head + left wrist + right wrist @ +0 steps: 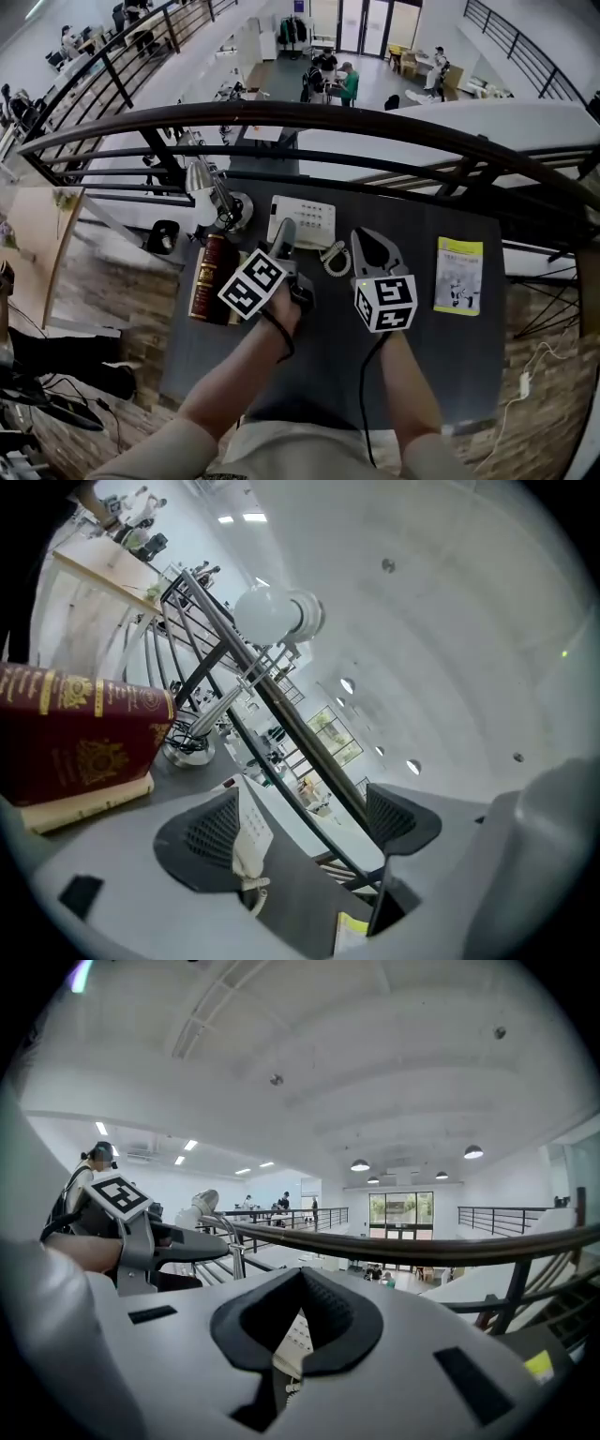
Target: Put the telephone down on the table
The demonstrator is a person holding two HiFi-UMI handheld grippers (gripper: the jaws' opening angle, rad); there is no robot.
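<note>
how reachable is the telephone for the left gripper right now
Probably yes: the left gripper hangs close by the telephone, fingers apart and empty, nothing in the way; the book lies aside.

Head view looks steeply down at the table [427,281]; both gripper views face its railing [375,117].

**Right gripper [300,1274] closed, telephone [292,1342] seen beyond it**

The jaw tips are seen pressed together, with nothing pinched between them. Part of the white telephone is glimpsed through the gap beneath the tips. The left gripper [202,1246] is held in a hand at the left. A dark handrail [422,1249] is seen running across behind.
</note>
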